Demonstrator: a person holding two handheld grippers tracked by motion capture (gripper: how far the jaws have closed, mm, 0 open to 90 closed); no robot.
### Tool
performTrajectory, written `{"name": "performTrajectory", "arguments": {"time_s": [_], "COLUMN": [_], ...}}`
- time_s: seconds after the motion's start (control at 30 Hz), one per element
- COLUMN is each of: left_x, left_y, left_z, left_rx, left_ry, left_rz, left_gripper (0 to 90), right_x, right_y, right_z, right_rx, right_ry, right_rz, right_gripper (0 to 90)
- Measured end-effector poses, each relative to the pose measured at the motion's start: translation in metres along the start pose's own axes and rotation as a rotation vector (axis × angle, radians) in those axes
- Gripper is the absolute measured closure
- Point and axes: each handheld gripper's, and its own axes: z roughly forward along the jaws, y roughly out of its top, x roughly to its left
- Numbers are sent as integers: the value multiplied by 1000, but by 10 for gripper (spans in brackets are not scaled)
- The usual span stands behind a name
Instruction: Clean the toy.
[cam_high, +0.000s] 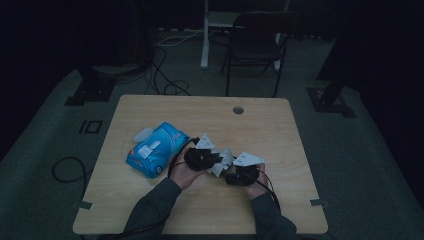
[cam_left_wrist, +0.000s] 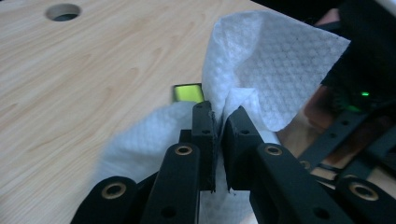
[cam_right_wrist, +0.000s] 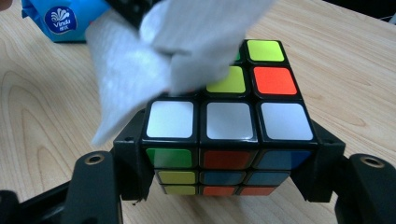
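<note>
My right gripper (cam_right_wrist: 229, 156) is shut on a Rubik's cube (cam_right_wrist: 229, 123), its jaws clamping the left and right sides; the top row nearest the camera is white. A white tissue (cam_right_wrist: 135, 70) drapes over the cube's top far-left part. My left gripper (cam_left_wrist: 219, 116) is shut on that tissue (cam_left_wrist: 275, 60), pinching a fold between its tips just above a yellow-green sticker of the cube (cam_left_wrist: 187, 92). In the high view both hands meet at the table's front middle, left gripper (cam_high: 212, 160) beside right gripper (cam_high: 240, 175), with the tissue (cam_high: 223, 160) between them.
A blue tissue pack (cam_high: 156, 149) lies on the wooden table (cam_high: 210, 112) just left of the hands, and its corner (cam_right_wrist: 65, 16) is at the top left of the right gripper view. A cable hole (cam_high: 238, 110) sits near the far edge. A chair (cam_high: 257, 40) stands beyond the table.
</note>
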Motion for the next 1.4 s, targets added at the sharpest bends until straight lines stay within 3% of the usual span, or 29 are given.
{"name": "performTrajectory", "arguments": {"time_s": [0.43, 0.77, 1.07, 1.4], "left_x": [-18, -19, -8, 14], "left_y": [5, 5, 6, 4], "left_z": [11, 12, 9, 2], "left_rx": [9, 4, -7, -38], "left_ry": [-83, -84, -63, 3], "left_rz": [32, 38, 30, -22], "left_gripper": [862, 860, 860, 862], "right_x": [-2, -2, -1, 0], "right_y": [0, 0, 0, 1], "right_z": [-1, 0, 0, -1], "right_rx": [-7, -8, -15, -16], "right_ry": [-5, -5, -4, 1], "right_rz": [16, 19, 11, 5], "right_gripper": [344, 344, 344, 344]}}
